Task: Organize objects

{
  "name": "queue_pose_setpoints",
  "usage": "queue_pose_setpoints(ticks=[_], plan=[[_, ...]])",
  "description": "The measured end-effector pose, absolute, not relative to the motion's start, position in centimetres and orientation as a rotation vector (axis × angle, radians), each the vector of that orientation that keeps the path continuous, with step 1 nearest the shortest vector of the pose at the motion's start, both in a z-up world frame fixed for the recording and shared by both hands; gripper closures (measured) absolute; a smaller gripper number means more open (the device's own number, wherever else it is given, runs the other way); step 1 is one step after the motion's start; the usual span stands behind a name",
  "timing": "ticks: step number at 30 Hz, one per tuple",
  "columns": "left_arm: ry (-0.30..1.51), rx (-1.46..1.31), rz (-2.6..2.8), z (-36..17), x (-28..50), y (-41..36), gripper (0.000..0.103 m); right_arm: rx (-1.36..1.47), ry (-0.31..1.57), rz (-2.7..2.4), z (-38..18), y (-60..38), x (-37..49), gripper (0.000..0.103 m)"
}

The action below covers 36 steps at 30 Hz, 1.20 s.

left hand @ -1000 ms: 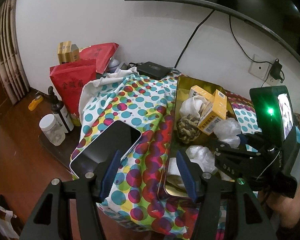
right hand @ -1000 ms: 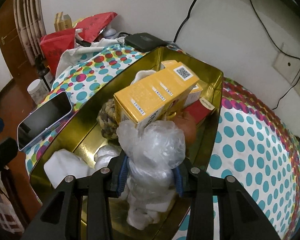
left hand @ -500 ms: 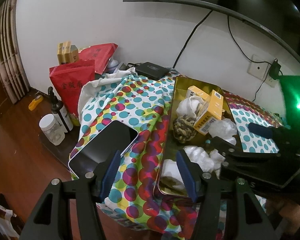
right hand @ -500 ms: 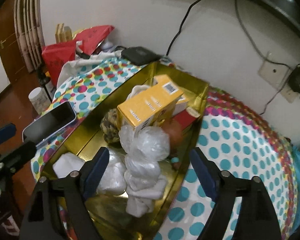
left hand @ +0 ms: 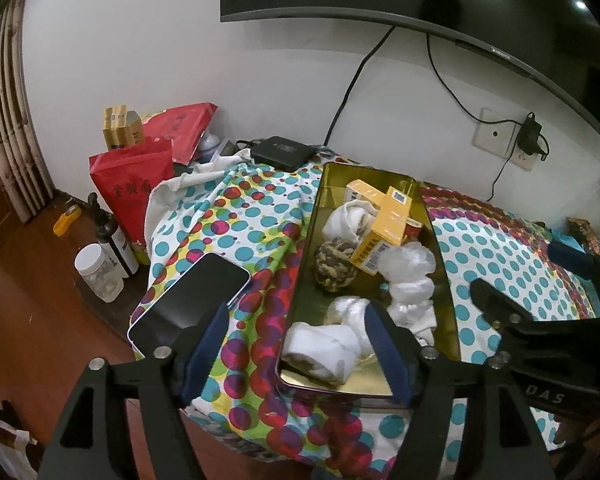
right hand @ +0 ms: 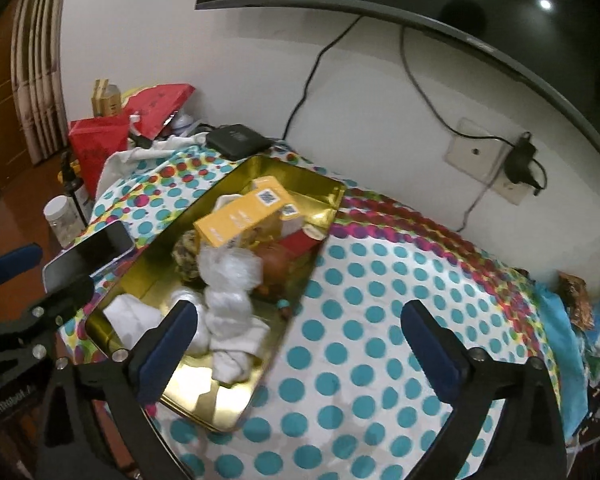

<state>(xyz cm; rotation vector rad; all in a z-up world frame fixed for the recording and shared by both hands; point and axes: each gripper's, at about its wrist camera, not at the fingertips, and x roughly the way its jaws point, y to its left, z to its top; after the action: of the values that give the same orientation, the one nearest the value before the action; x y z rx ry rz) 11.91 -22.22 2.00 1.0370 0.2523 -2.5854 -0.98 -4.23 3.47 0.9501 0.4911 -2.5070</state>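
Both grippers, left gripper and right gripper, hang released, grasping nothing. Crinkled white plastic bags lie inside the shallow rectangular gold metal tin.

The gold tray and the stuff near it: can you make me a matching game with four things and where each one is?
Things:
1. phone
2. yellow box
3. red bag
4. black box

Places:
A. inside the gold tray
B. against the wall, behind the tray
C. flat on the dotted cloth, left of the tray
D. standing beyond the table's left end

Pairs: 1-C, 2-A, 3-D, 4-B
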Motion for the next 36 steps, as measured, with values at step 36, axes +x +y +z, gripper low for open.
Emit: queue_pose_setpoints(ticks=[36], plan=[[0.084,1.220,-2.532,2.1,9.1,-16.0,0.024,1.145,0.276,-2.476,4.4,5.0,3.4,0.000]])
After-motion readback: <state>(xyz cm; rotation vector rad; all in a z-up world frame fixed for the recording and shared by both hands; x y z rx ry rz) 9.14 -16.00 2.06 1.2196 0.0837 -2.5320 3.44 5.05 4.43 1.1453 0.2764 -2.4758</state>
